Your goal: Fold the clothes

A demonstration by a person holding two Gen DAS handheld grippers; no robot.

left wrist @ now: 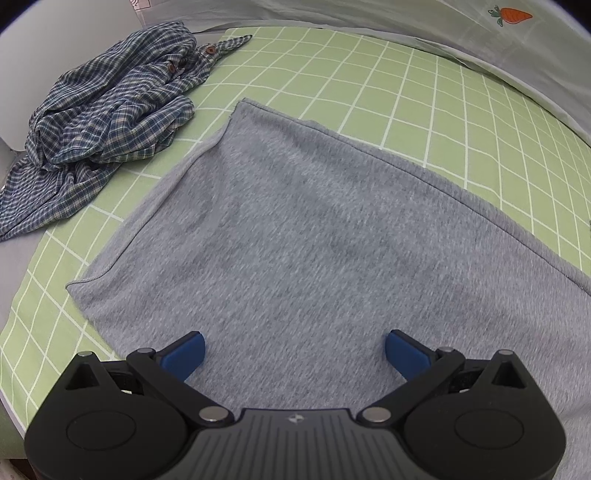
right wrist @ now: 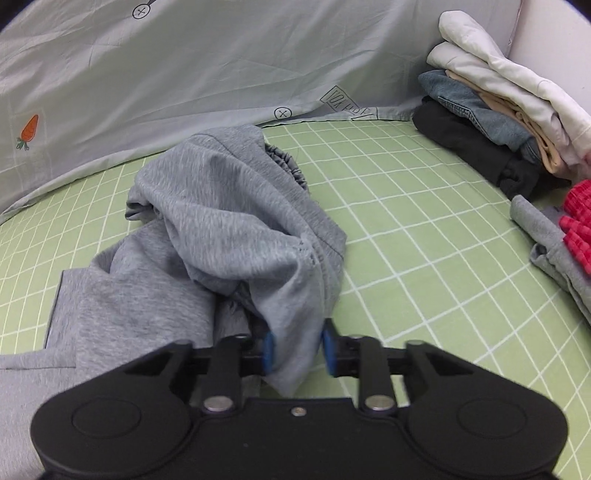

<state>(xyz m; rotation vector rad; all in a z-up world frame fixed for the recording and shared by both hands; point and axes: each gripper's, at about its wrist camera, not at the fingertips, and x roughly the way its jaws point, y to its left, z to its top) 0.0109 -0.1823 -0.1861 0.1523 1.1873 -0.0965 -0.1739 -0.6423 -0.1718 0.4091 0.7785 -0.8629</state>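
The left gripper (left wrist: 294, 350) has its jaws spread wide, the two blue pads well apart with nothing pinched between them; they hang just over the near part of the grey garment (left wrist: 295, 229), and whether the tips touch the cloth cannot be told. In this left wrist view that part of the garment lies flat and smooth on the green checked sheet (left wrist: 424, 92), one hemmed edge running along its left side. A crumpled blue plaid shirt (left wrist: 107, 114) sits at the far left corner of the sheet, apart from the grey cloth. A pale sheet with a carrot print (left wrist: 509, 14) rises behind the bed surface.

In the right wrist view the right gripper (right wrist: 295, 350) is clamped on a fold of the grey garment (right wrist: 229, 221), the blue pads pressing the fabric from both sides. Here the garment is bunched into a loose heap beyond the fingers, its elastic waistband (right wrist: 288, 162) showing at the far side, while a flatter portion trails off to the lower left. A stack of folded clothes (right wrist: 491, 107) stands at the far right corner, and a grey and red item (right wrist: 569, 236) lies at the right edge.
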